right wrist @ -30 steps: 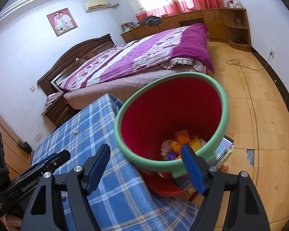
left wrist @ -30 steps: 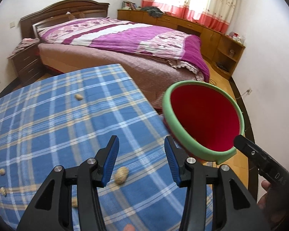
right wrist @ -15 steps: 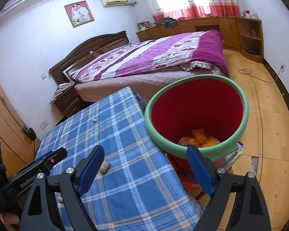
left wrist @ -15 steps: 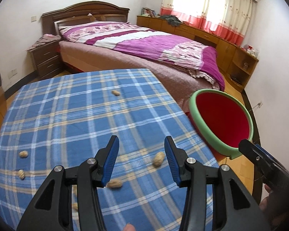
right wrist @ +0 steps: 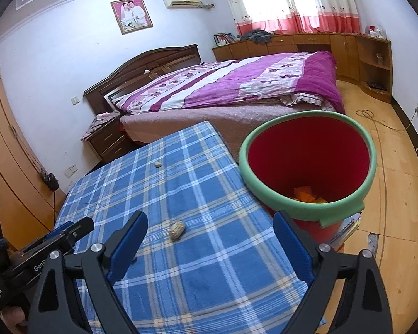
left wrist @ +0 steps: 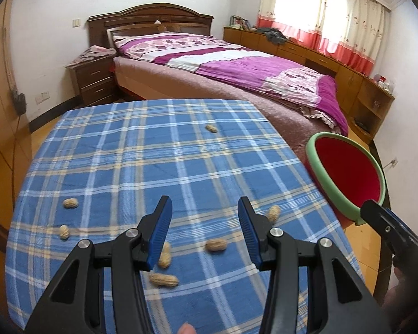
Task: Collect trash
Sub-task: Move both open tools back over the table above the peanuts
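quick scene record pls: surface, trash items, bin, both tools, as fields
surface: table with blue plaid cloth
trash: peanuts scattered on the cloth, seven in the left wrist view, e.g. far one, one between the fingers, near one
bin: red, green rim, beside the table's right edge, orange scraps inside
left tool: open, empty, above the near peanuts
right tool: open, empty, a peanut ahead between its fingers
background: bed

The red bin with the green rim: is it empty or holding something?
Holding something: orange scraps lie inside the red bin.
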### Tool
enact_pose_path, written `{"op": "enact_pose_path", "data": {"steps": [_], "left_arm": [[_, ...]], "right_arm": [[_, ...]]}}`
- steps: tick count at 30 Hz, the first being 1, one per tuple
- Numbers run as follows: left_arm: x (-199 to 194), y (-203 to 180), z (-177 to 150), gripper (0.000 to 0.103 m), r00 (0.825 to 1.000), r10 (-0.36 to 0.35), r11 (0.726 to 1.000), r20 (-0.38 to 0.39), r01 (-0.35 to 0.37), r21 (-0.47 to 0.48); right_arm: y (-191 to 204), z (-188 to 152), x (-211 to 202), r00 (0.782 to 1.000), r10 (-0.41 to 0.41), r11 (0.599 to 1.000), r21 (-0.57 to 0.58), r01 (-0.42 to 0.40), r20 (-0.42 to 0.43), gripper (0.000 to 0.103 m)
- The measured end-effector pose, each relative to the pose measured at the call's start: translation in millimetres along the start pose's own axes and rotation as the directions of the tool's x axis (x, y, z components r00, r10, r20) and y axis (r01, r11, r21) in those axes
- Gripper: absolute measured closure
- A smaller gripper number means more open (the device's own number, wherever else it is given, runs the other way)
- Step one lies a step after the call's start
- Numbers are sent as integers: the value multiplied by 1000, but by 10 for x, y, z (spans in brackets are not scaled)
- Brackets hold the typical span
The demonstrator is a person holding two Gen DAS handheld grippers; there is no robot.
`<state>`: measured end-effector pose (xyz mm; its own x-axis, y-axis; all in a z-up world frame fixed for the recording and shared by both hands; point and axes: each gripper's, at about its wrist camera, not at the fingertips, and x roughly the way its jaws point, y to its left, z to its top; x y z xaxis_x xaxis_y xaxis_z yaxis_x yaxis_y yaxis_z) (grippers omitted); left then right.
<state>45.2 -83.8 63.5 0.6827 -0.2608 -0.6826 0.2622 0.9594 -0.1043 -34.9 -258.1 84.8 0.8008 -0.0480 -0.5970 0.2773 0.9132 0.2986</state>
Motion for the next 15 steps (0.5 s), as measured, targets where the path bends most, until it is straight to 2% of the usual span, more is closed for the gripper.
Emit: {"op": "enact_pose_path", "data": {"steps": [15], "left_arm": [[-126,269,-123,54,998,60,997,34,-58,-49]], "right_arm": [[247,-120,-33,1000,8,999,-52,-8,-7,10]]}}
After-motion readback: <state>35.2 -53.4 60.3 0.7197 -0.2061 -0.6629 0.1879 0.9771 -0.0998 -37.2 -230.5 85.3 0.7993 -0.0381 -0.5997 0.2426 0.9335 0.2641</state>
